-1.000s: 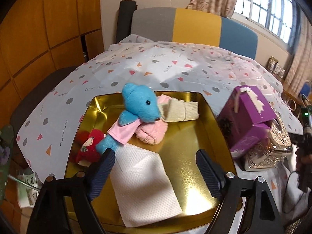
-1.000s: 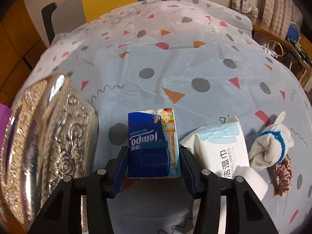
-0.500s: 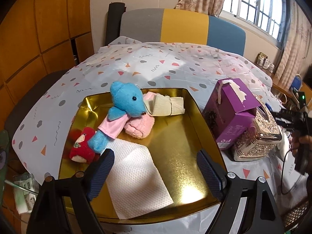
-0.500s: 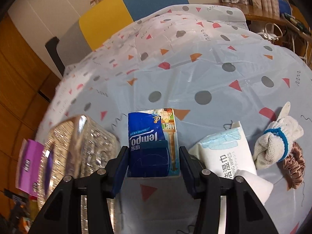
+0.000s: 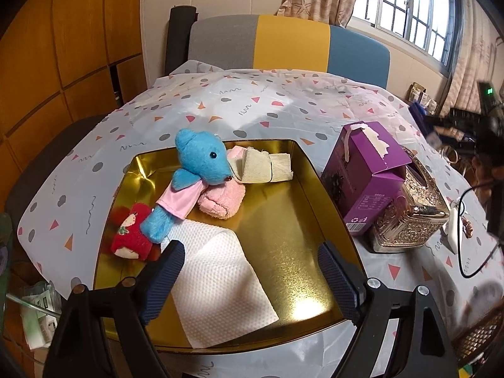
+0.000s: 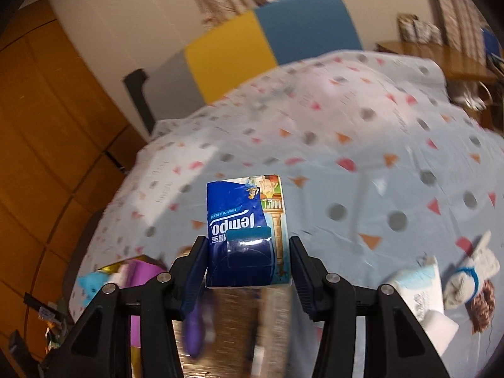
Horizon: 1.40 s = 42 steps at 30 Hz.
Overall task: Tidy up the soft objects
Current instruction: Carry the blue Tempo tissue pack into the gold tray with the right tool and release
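Right gripper [image 6: 249, 267] at bottom centre of its view, clamped on a blue tissue pack [image 6: 245, 230] held above the dotted tablecloth [image 6: 362, 157]; wet-wipes pack [image 6: 419, 286] and rolled sock [image 6: 469, 277] at lower right. Left gripper [image 5: 252, 274] at bottom centre of its view, spread wide and empty over the gold tray [image 5: 293, 226]. Inside, near to far: white paper towel [image 5: 220, 283], red plush [image 5: 132, 236], blue bear [image 5: 198, 170], pink cloth [image 5: 223, 198], cream cloth [image 5: 264, 170]; purple box [image 5: 365, 173] at right.

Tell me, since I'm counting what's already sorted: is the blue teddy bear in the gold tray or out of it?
In. The blue teddy bear lies inside the gold tray, leaning on a pink towel roll.
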### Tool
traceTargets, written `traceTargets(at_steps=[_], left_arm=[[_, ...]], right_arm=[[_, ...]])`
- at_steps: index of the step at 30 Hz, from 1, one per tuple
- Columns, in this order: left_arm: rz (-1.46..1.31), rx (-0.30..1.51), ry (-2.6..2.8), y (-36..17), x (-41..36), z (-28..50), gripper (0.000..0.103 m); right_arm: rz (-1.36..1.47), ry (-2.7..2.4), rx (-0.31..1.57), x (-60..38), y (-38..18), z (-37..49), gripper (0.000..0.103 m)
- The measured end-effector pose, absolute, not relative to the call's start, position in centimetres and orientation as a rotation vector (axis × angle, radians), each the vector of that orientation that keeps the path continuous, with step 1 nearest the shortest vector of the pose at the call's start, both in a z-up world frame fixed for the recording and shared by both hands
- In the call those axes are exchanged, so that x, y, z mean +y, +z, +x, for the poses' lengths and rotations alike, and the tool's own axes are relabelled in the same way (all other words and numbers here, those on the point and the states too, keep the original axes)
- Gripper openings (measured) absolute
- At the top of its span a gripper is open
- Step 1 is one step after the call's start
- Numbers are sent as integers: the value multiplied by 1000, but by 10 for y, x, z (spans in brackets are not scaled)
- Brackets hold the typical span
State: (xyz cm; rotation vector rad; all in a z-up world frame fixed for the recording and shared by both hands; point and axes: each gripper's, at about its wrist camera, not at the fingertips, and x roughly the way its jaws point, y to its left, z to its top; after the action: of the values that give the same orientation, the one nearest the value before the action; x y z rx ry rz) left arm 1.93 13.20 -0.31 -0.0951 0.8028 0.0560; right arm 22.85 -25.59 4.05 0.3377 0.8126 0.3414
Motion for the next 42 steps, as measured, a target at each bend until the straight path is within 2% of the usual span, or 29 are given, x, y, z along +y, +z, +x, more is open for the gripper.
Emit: traceTargets(at_steps=[8, 16, 29, 42], left_arm=[[-110, 801, 58, -5, 138, 15, 87], [-127, 800, 76, -8, 150, 9, 87], [-168, 790, 138, -11, 175, 2, 87], [-186, 785, 164, -13, 186, 0, 87]], right_arm=[[238, 541, 773, -186, 77, 208, 51], [101, 738, 801, -105, 75, 177, 51], [-69, 873, 894, -34, 35, 124, 51], [-301, 773, 978, -2, -26, 89, 52]])
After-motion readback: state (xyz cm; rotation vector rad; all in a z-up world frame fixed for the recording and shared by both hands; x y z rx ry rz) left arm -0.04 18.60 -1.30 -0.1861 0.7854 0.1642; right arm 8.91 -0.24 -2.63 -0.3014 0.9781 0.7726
